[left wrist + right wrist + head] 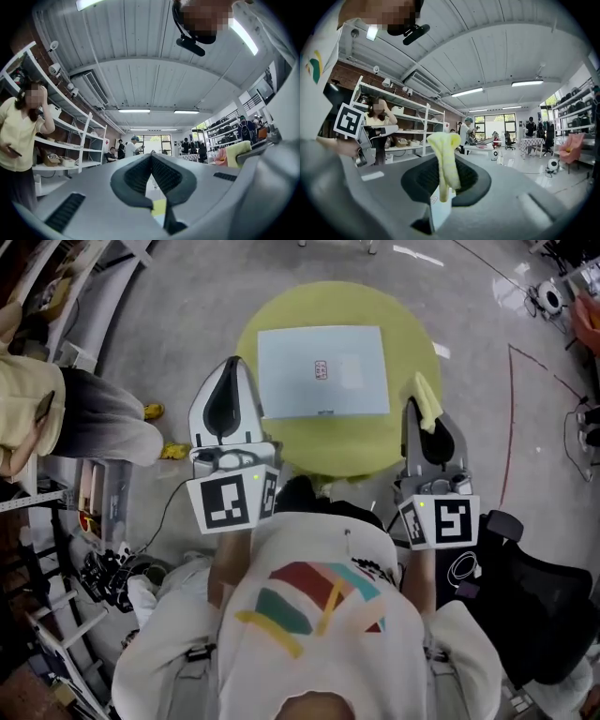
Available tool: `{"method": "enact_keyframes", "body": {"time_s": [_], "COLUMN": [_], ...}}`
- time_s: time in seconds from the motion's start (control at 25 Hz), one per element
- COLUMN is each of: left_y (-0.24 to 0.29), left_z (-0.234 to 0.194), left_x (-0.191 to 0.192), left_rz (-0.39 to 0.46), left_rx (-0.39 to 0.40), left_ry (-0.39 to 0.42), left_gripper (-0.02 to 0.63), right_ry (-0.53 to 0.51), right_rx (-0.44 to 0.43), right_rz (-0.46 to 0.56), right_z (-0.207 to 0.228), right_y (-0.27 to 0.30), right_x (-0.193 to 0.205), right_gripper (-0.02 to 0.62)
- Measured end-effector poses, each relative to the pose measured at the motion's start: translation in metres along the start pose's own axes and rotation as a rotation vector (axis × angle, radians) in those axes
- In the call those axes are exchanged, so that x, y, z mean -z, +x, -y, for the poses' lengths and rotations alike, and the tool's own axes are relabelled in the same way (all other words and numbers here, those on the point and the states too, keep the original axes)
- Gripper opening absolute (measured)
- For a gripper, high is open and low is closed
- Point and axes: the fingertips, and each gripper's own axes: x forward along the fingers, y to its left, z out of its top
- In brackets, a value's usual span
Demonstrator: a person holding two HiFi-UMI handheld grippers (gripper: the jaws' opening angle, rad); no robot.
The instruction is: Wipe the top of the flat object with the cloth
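Observation:
A pale grey flat slab [323, 371] with a small red mark lies on the round yellow table [403, 442]. My right gripper [419, 411] hovers at the table's right edge, shut on a yellow cloth [427, 397]. In the right gripper view the cloth [443, 140] sticks up from the closed gripper [446, 161], and a bit of the slab [440, 210] shows below. My left gripper [231, 382] is at the table's left edge, beside the slab. Its tips meet in the left gripper view [151, 157] with nothing between them.
A person in a yellow top [28, 399] stands at the left by metal shelving [56, 296]. A black office chair [534, 606] is at the lower right. Cables and gear [108, 573] lie on the floor at the lower left.

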Motion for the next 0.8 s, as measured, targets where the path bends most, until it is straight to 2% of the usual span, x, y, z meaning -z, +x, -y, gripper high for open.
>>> {"method": "enact_keyframes", "body": {"time_s": [0.36,0.72,0.8], "left_y": [0.042,0.047,0.045], "left_z": [-0.004,-0.009,-0.012], "left_x": [-0.003,0.0,0.002], "left_rz": [0.021,0.036,0.037], "left_rx": [0.062,0.078,0.072], "left_ry": [0.012,0.013,0.017], "left_gripper": [0.015,0.015,0.015], "right_ry": [-0.002,0.039,0.081], "right_rx": [0.043,-0.043,-0.083], "right_rz": [0.004,-0.035,-0.046], "right_z": [0.011,-0.004,-0.01], "right_y": [0.021,0.043,0.05], "right_x": [-0.006,-0.004,-0.004], "right_gripper": [0.028,0.028,0.026]}}
